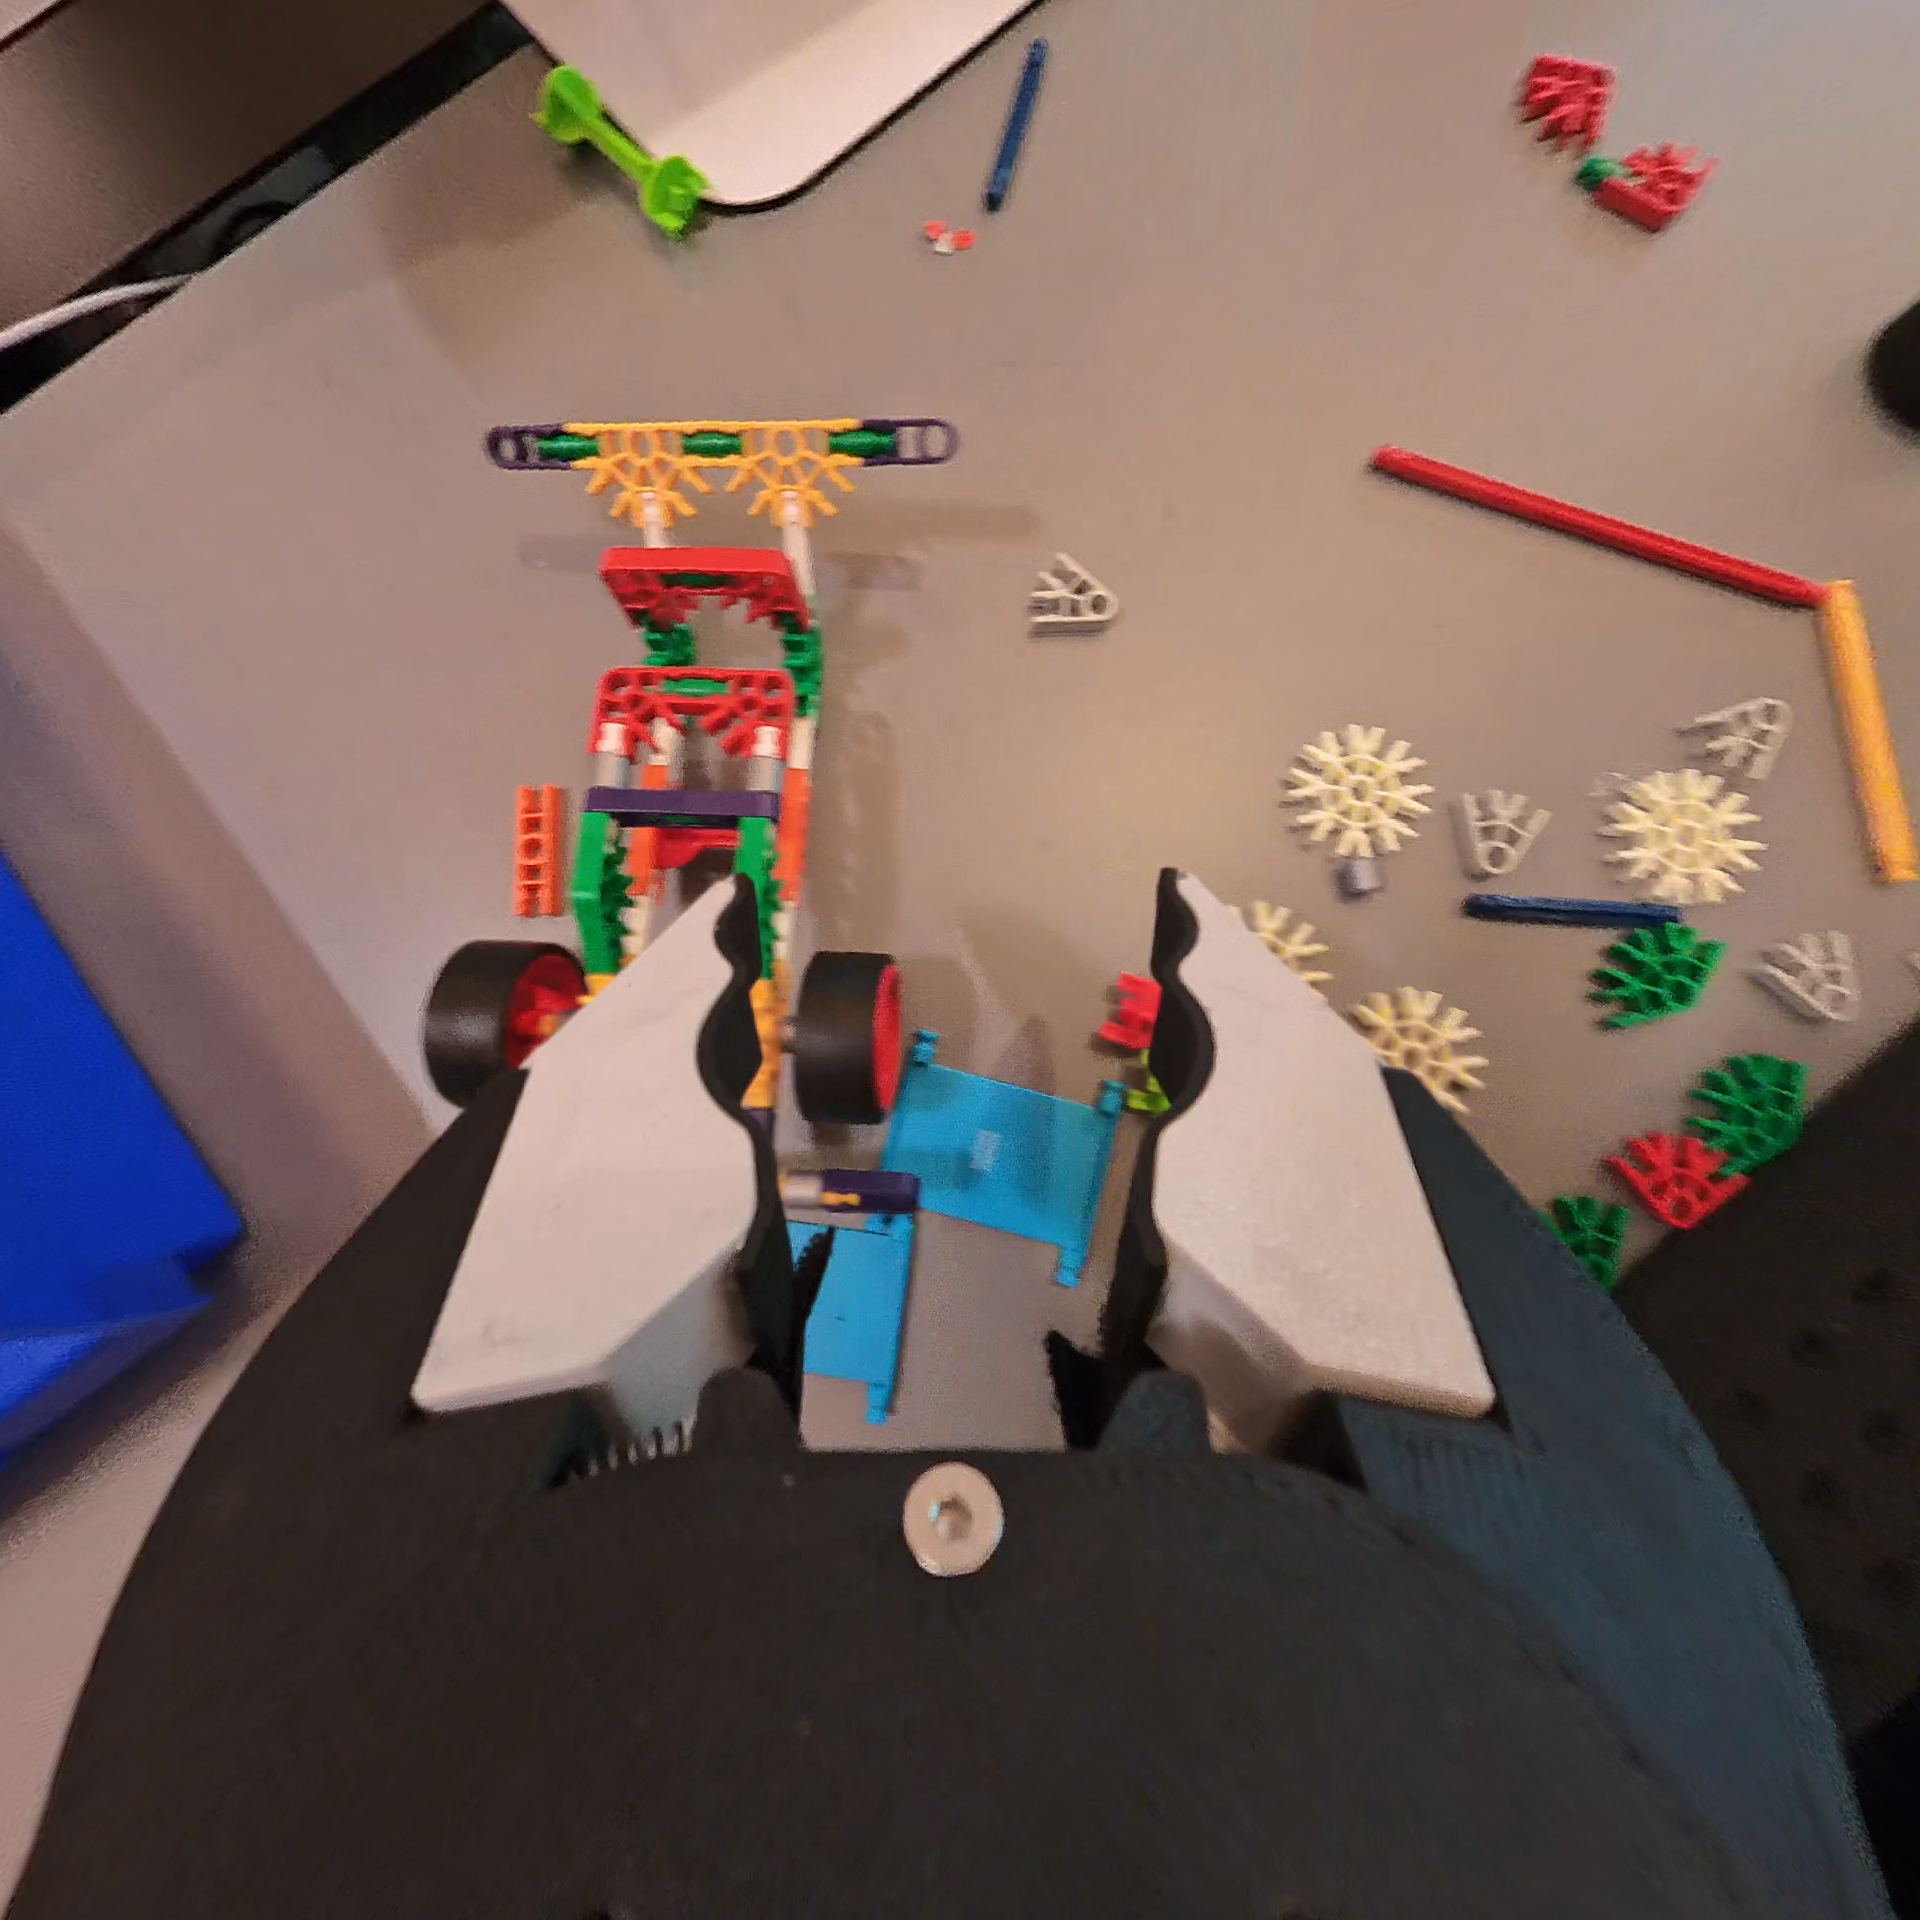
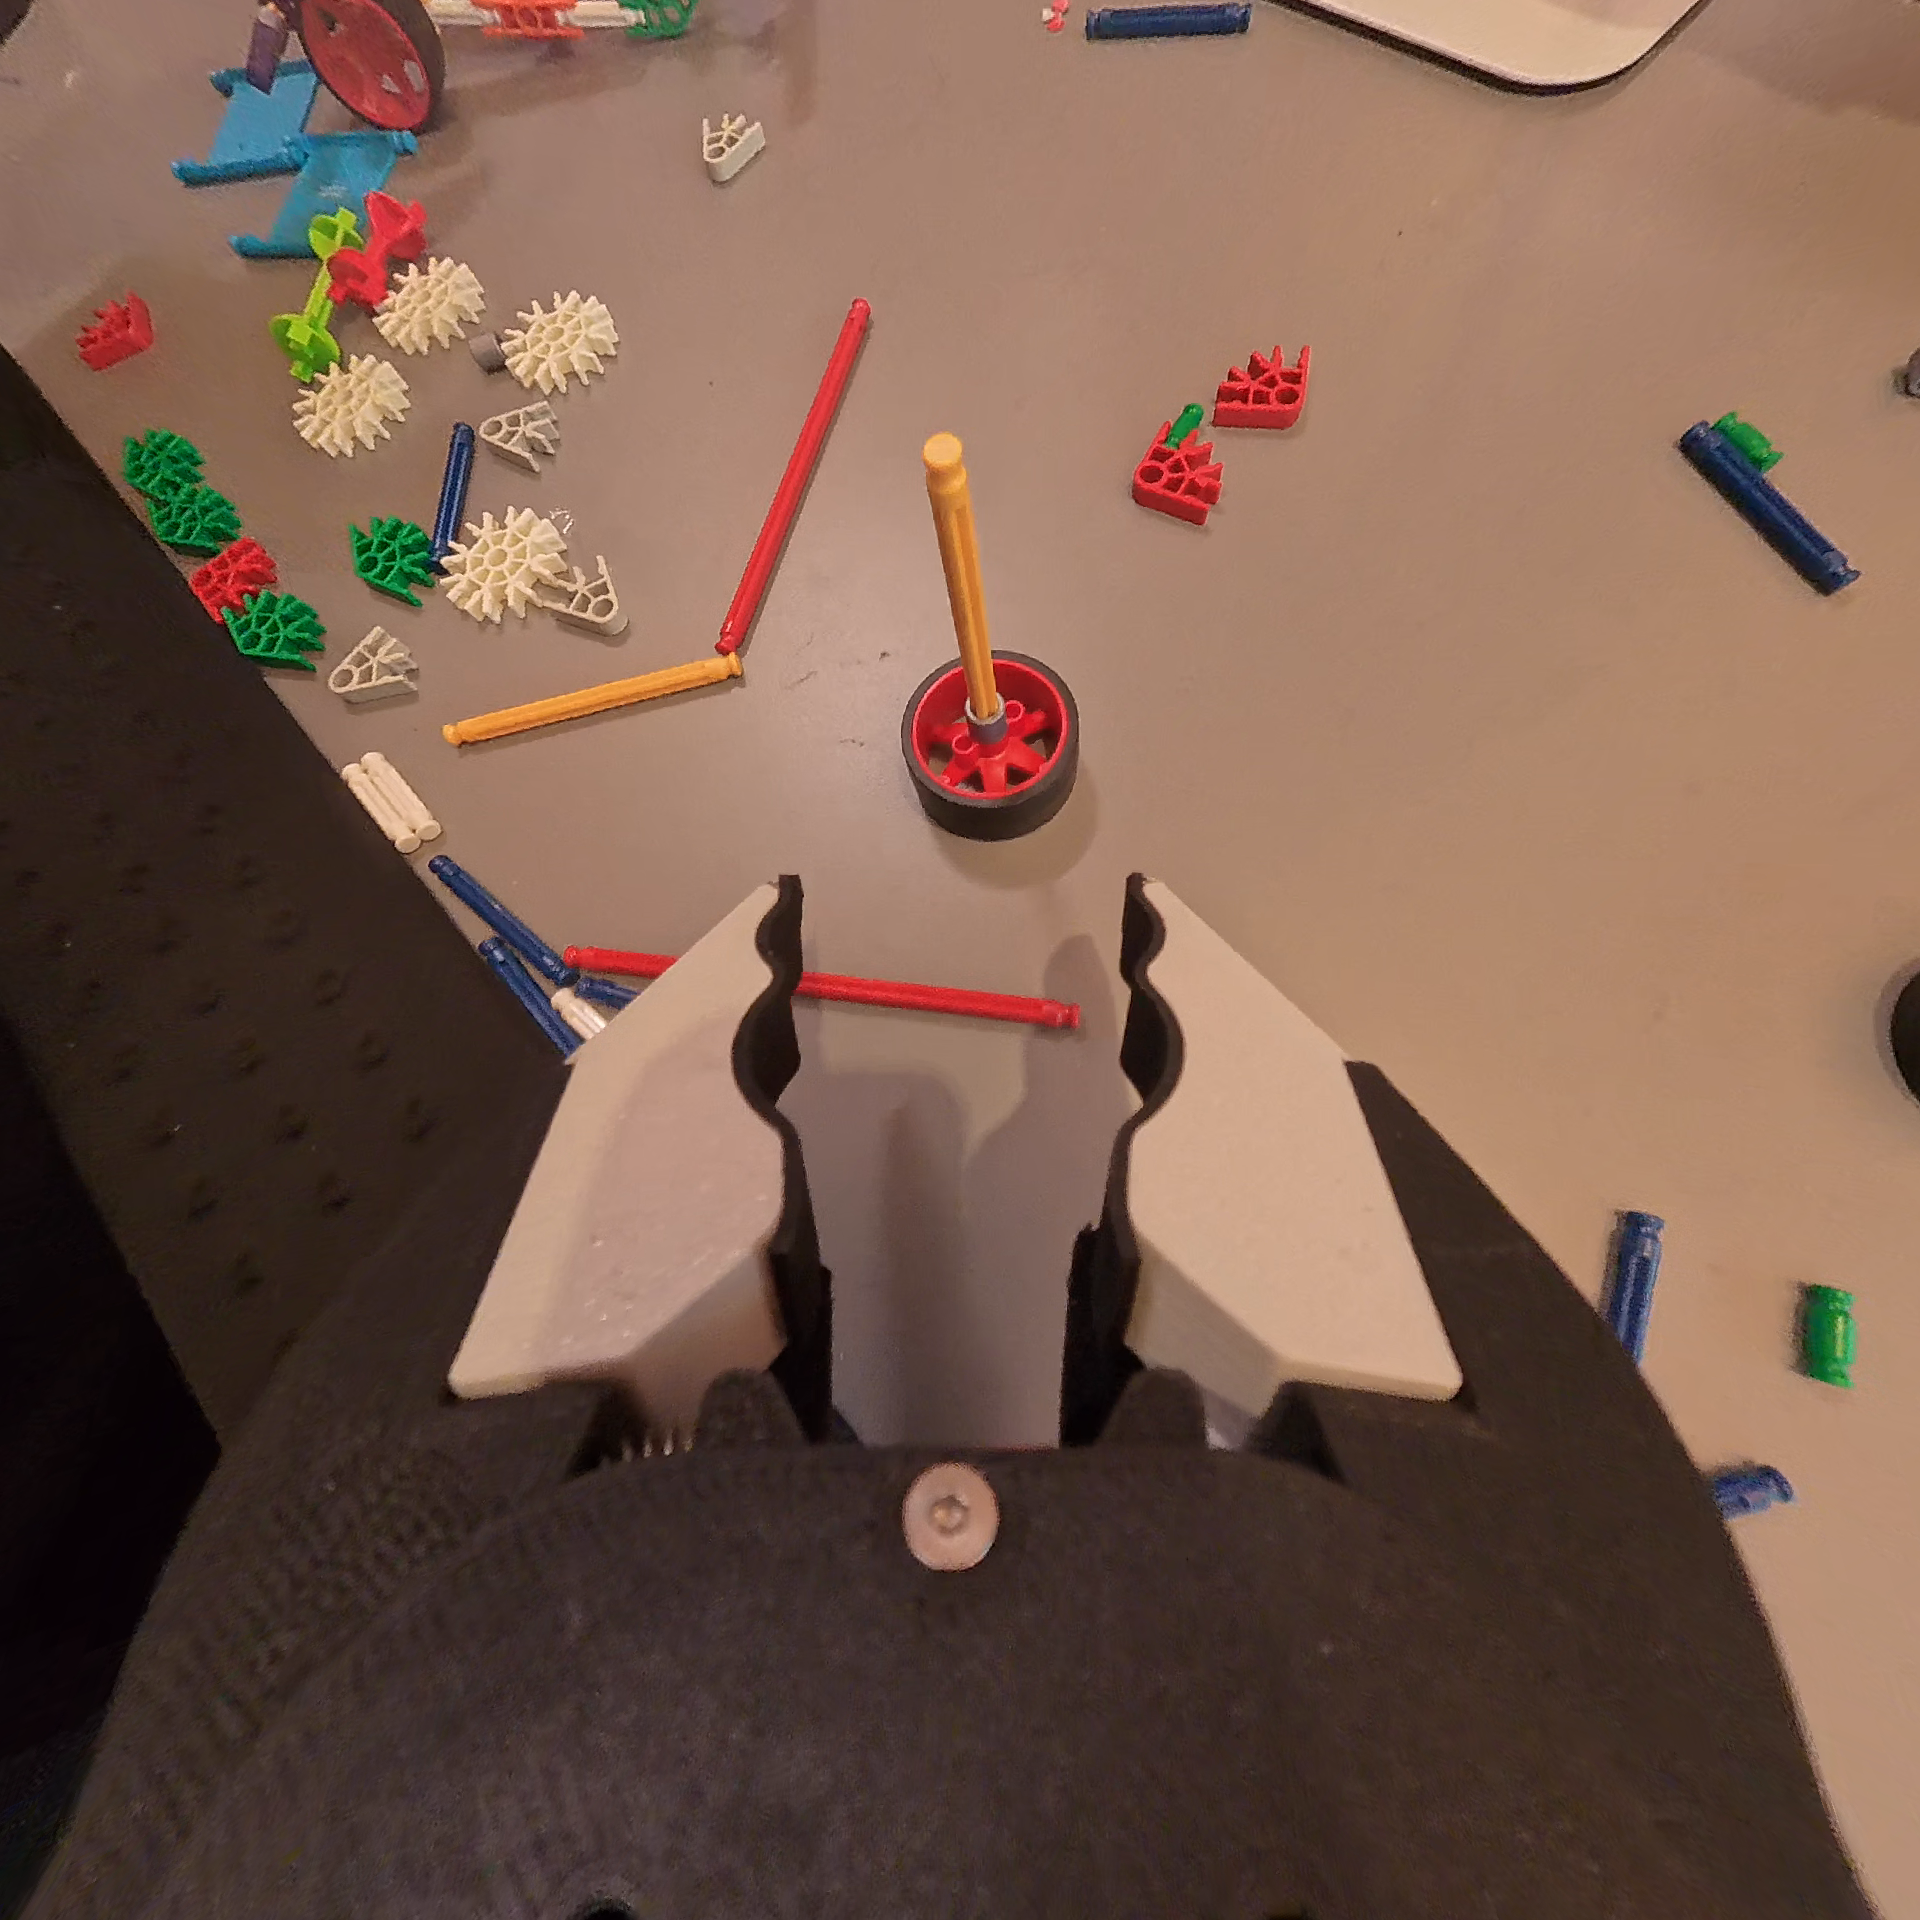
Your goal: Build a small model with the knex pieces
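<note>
In the left wrist view, the left gripper [image 1: 951,914] is seen above a grey table [image 1: 1195,364], its jaws spread wide with nothing gripped between them. Between the fingers and below them, two translucent blue panels [image 1: 997,1153] lie flat on the table, with a short purple-and-grey connector piece [image 1: 847,1193] lying at their edge. Just ahead of the left finger stands a toy car built from rods and connectors [image 1: 691,727], whose two black wheels with red hubs [image 1: 847,1034] lie close to that finger's tip; whether the finger touches the car cannot be told. A small red connector [image 1: 1130,1010] sits just beside the right finger's pad. Farther right, white snowflake connectors [image 1: 1356,795], green connectors [image 1: 1652,971], a long red rod [image 1: 1590,525] and a yellow rod [image 1: 1865,727] are scattered. A lime-green rod piece [image 1: 618,151] lies far back.

In the right wrist view, the right gripper [image 2: 961,914] is held over the same table [image 2: 1455,727], jaws wide apart and empty. A red rod [image 2: 935,1000] lies across the gap beneath the fingertips. Just ahead, a black wheel with a red hub [image 2: 987,743] lies flat, with a yellow rod [image 2: 961,571] standing up from its centre, slightly tilted. Two red connectors [image 2: 1221,431] lie to the right of it, and blue rods [image 2: 1766,504] farther right.
</note>
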### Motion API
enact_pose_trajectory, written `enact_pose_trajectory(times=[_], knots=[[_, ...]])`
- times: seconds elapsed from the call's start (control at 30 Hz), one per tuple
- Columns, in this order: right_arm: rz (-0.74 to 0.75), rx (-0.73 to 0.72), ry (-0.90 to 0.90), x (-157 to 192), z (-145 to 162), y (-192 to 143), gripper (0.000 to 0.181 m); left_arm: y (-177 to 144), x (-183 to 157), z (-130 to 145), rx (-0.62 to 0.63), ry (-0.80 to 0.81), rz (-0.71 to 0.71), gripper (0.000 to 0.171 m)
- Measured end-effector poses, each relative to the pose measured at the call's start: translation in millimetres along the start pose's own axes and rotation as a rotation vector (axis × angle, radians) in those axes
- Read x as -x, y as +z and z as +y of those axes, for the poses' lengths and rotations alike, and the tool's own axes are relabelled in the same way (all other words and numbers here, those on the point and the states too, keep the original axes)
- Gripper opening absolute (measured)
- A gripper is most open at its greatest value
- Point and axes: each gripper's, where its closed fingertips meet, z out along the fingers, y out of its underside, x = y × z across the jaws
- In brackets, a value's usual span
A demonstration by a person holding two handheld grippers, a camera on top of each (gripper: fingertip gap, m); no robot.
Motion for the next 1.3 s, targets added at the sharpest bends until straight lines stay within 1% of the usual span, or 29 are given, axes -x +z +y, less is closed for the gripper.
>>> enact_pose_trajectory(times=[0.07, 0.17, 0.3, 0.43, 0.57, 0.7, 0.77, 0.83, 0.93, 1.0, 1.07, 1.2, 1.3], knots=[[-0.007, 0.010, 0.004, -1, 5, -5, 0.060, -4, -17, 4, -0.005, 0.032, 0.044, 0.071], [-0.026, 0.017, 0.013, 0, 9, -9, 0.061, -6, -31, 18, 0.022, 0.069, 0.069, 0.072], [-0.003, 0.067, -0.017, -3, 19, -12, 0.060, -8, -39, 37, 0.060, 0.085, 0.083, 0.071], [0.022, 0.062, 0.018, -14, 25, -26, 0.060, -15, -48, 42, 0.046, 0.083, 0.125, 0.070], [0.057, 0.067, 0.044, -30, 33, -43, 0.064, -13, -53, 49, 0.067, 0.107, 0.117, 0.071], [0.055, 0.059, 0.027, -30, 29, -45, 0.068, -8, -62, 50, 0.069, 0.101, 0.143, 0.070], [0.051, 0.069, -0.005, -25, 27, -37, 0.073, -5, -67, 50, 0.076, 0.116, 0.149, 0.070], [0.041, 0.060, -0.039, -18, 19, -24, 0.071, -3, -70, 49, 0.072, 0.124, 0.154, 0.070], [0.012, 0.041, -0.078, -10, 4, 2, 0.067, 0, -72, 46, 0.065, 0.118, 0.154, 0.070], [0.008, 0.085, -0.092, -11, 4, 23, 0.067, 0, -73, 45, 0.061, 0.115, 0.150, 0.069], [-0.009, 0.126, -0.099, -11, 6, 41, 0.055, -1, -74, 44, 0.052, 0.113, 0.145, 0.069], [-0.071, 0.109, -0.125, -2, -5, 59, 0.041, -6, -81, 28, 0.003, 0.108, 0.144, 0.069], [-0.092, 0.110, -0.136, 2, -10, 66, 0.040, -5, -97, 12, -0.054, 0.103, 0.184, 0.067]])
